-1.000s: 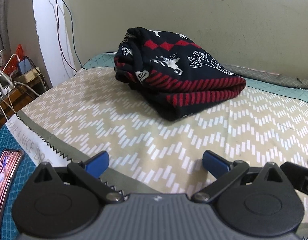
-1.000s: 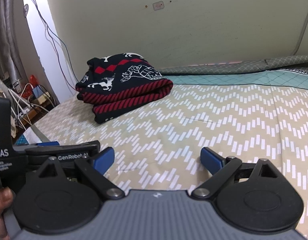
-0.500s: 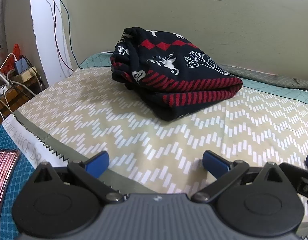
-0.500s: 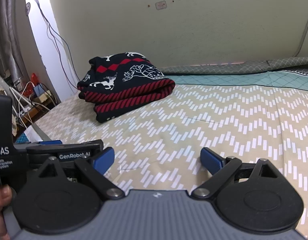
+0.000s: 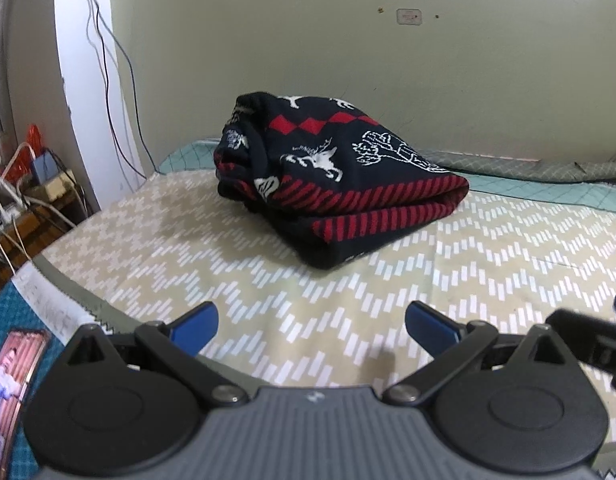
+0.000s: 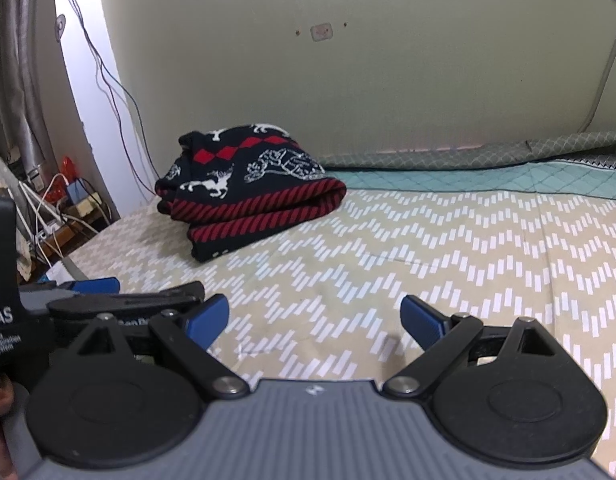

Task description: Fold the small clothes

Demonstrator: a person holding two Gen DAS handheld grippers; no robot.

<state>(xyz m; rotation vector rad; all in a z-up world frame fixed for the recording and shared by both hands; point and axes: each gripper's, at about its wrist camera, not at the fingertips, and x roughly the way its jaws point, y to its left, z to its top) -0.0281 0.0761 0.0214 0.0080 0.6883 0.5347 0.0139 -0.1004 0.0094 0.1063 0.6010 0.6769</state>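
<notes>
Folded navy/red sweater (image 5: 332, 176) sits on the bed (image 5: 508, 264) w/ the zigzag sheet, up near the wall. Left tool (image 5: 311, 322) is well short of the sweater, fingers spread wide, holding nothing. Right tool (image 6: 314, 318) same deal, spread and empty, just right of the left tool, sweater off to its front-left.

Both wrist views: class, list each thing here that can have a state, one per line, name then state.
Sweater: folded into a thick bundle, lying on the bedspread, held by neither gripper.
Left gripper: open, empty, short of the sweater.
Right gripper: open, empty, short of the sweater.
Bedspread: spread flat, faint creases.
Phone: screen lit, lying at the bed's edge.
</notes>
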